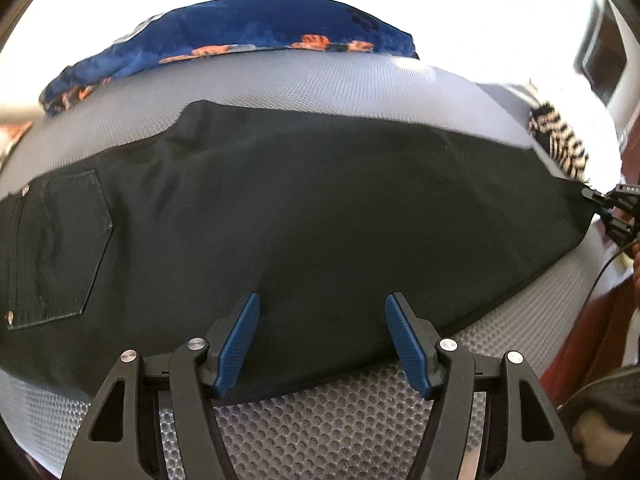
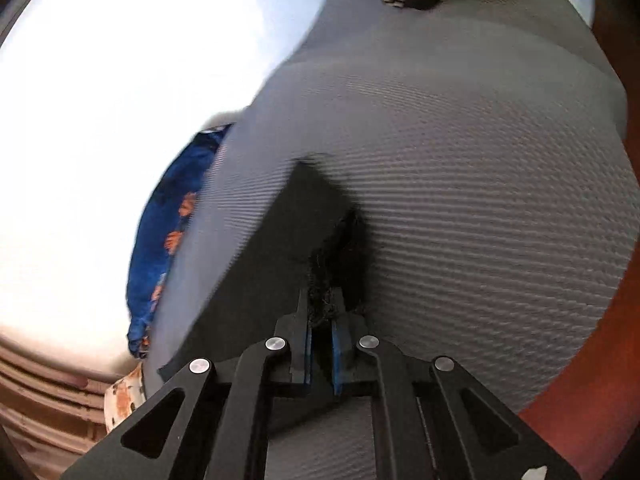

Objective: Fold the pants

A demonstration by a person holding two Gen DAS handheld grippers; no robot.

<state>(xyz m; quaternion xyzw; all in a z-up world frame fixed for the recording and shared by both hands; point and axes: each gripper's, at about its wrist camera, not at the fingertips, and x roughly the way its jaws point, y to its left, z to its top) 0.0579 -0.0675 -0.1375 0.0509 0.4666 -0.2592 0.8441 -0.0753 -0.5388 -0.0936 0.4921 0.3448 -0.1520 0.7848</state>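
Two sets of tongs are on the job, and the pants (image 1: 280, 208) lie stretched long across the grey textured table (image 1: 320, 80), waist and back pocket (image 1: 68, 248) off to the left, leg ends away to the right. That long axis runs left to right, square across the line of the left tongs (image 1: 320, 340), and that is what the coming fold looks to hinge on.

The right tongs (image 2: 320, 340) have the far-right end: the blue pads (image 2: 338, 344) are pinched down narrow on the frayed black hem, with fabric bunched between them. In the left view you can see them out at the right tip of the cloth, well apart from the other pair.

The left tongs stand wide, nothing between the fingers, tilted down over the near edge of the pants about midway along. The cloth runs just under and beyond the tips; whether they touch it I cannot tell.

So the right hand holds the hem, the left is nearer the middle. Likely call: carry that hem leftward toward the waist.
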